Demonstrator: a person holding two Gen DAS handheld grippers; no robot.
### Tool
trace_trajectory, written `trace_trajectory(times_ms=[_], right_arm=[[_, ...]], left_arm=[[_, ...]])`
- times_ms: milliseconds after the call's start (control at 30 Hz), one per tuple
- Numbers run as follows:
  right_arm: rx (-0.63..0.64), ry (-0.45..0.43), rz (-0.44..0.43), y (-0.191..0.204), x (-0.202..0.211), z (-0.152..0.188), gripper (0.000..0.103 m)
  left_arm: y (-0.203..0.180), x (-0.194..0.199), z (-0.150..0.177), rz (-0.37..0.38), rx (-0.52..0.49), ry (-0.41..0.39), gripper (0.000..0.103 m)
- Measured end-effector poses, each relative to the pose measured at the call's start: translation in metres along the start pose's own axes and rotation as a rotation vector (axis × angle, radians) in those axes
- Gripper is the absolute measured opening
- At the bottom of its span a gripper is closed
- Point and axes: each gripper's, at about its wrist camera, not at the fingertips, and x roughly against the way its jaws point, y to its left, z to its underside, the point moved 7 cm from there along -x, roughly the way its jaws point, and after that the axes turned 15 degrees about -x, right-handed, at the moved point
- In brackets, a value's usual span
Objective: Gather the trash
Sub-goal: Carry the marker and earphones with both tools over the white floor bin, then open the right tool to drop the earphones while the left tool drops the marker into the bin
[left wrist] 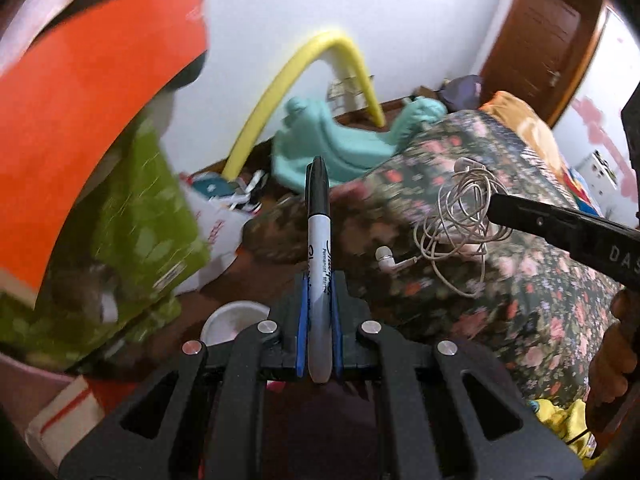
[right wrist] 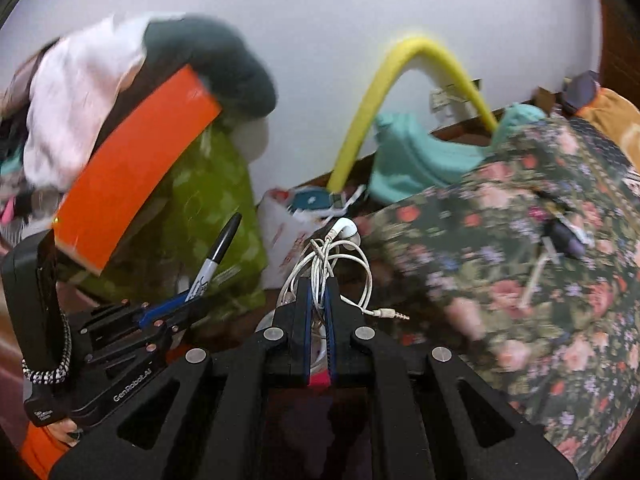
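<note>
While both hands are full, we carry two finds over the cluttered room: our left tongs (left wrist: 319, 276) are clamped on a black marker (left wrist: 319, 248), gripped low on its barrel so the capped end juts forward, and our right tongs (right wrist: 319, 292) pinch a tangle of white earphones (right wrist: 332, 256) at its middle, probably so the loose loops and plug hang clear. A flowered bedspread (right wrist: 520, 260) lies to the right; a white plastic bag (right wrist: 284, 232) near the wall looks a likely place for trash.
</note>
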Motion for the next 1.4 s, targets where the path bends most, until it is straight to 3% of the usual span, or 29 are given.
trace_trajectory(times_ms=[467, 733, 800, 867, 900, 967, 1267, 1333, 1400], right_arm=[[0.102, 0.245, 0.039, 0.051, -0.114, 0.049, 0.006], [0.134, 0.371, 0.052, 0.069, -0.170, 0.065, 0.006], [0.134, 0.415, 0.038, 0.074, -0.180, 0.068, 0.010], [0.129, 0.438, 0.032, 0.076, -0.186, 0.068, 0.024], [0.129, 0.443, 0.036, 0.076, -0.188, 0.067, 0.037], [0.130, 0.428, 0.042, 0.076, -0.188, 0.065, 0.042], [0.148, 0.404, 0.074, 0.067, -0.180, 0.056, 0.042], [0.155, 0.395, 0.080, 0.066, -0.177, 0.055, 0.042], [0.158, 0.390, 0.083, 0.065, -0.175, 0.055, 0.042]], left_arm=[[0.066, -0.061, 0.086, -0.009, 0.145, 0.202, 0.009], [0.094, -0.087, 0.111, -0.009, 0.228, 0.273, 0.009], [0.100, -0.091, 0.116, -0.004, 0.243, 0.282, 0.009], [0.103, -0.094, 0.116, -0.005, 0.249, 0.288, 0.009], [0.105, -0.096, 0.117, -0.005, 0.252, 0.292, 0.009], [0.106, -0.100, 0.117, -0.003, 0.257, 0.297, 0.009], [0.109, -0.121, 0.108, -0.015, 0.260, 0.315, 0.009], [0.114, -0.128, 0.110, -0.039, 0.287, 0.338, 0.022], [0.114, -0.131, 0.111, -0.019, 0.315, 0.350, 0.027]])
